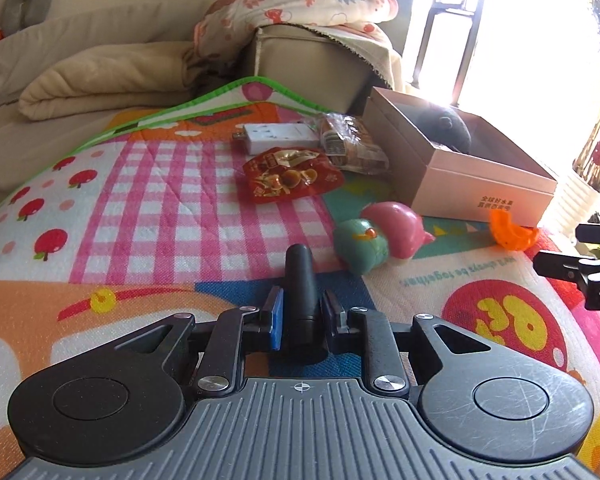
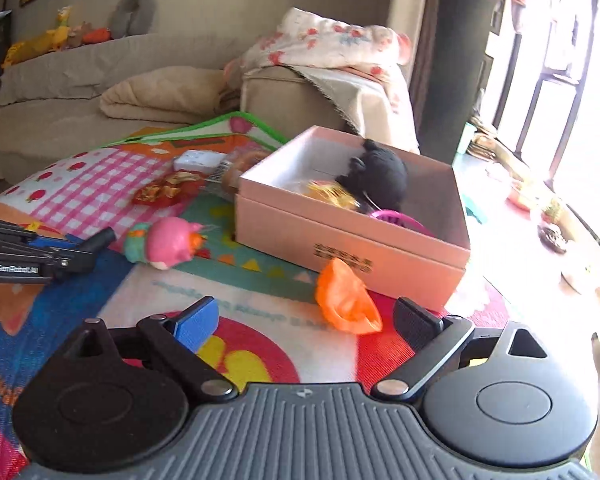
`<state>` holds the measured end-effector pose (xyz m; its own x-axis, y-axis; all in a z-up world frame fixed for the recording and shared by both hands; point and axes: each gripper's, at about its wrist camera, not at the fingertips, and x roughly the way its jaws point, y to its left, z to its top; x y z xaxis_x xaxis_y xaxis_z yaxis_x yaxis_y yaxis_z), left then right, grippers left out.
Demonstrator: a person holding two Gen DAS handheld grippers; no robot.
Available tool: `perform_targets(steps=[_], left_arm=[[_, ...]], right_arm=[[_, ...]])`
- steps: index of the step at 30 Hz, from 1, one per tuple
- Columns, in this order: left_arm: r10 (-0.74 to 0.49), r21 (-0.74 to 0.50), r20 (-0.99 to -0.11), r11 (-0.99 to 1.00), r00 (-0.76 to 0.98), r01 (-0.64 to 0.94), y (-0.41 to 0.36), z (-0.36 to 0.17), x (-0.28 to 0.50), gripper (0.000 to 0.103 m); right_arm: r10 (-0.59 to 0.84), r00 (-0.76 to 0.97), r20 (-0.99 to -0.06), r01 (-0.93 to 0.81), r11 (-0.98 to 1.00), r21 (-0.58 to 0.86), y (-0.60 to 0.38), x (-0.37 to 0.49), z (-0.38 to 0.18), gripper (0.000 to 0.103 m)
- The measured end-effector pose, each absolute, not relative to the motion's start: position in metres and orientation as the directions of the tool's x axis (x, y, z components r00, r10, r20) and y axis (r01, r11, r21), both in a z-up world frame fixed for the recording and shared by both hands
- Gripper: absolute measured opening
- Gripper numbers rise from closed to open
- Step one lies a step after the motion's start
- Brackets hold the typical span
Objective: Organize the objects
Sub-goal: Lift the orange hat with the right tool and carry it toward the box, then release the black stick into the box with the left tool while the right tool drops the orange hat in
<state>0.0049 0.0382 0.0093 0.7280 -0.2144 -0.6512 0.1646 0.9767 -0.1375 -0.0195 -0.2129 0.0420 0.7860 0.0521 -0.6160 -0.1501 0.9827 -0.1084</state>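
Inside the pink box point(image 2: 352, 236) some toys already lie, but beside it the orange toy point(image 2: 346, 300) waits before your wide right hand-held gripper point(image 2: 306, 322), while your left hand-held gripper point(image 1: 302, 312) clamps a black cylinder point(image 1: 300, 280).

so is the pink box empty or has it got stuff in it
Not empty: the open pink box already holds a black plush toy, something yellow and a purple item.

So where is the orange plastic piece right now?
The orange plastic piece lies on the play mat against the front wall of the pink box, just ahead of the open right tongs; the left wrist view shows it far right.
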Motion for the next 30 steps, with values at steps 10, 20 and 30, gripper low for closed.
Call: perform_targets(steps=[10,20,30], left_arm=[[-0.241,-0.130,-0.666,0.969,0.706,0.209,0.020,0.010,-0.016,0.023],[-0.276,-0.145,-0.625,0.960,0.730,0.239,0.015,0.029,-0.031,0.023],[-0.446,-0.220,-0.453,0.895,0.772,0.389,-0.046,0.126,0.060,0.023]], right_arm=[[0.038,0.746,-0.665,-0.088,0.995,-0.042,-0.211,0.044,0.013,0.064],[0.135,0.747,-0.651,-0.189,0.982,-0.013,-0.227,-0.041,0.046,0.042],[0.137,0.804,-0.578,-0.167,0.986,0.002,-0.246,-0.067,0.068,0.042]])
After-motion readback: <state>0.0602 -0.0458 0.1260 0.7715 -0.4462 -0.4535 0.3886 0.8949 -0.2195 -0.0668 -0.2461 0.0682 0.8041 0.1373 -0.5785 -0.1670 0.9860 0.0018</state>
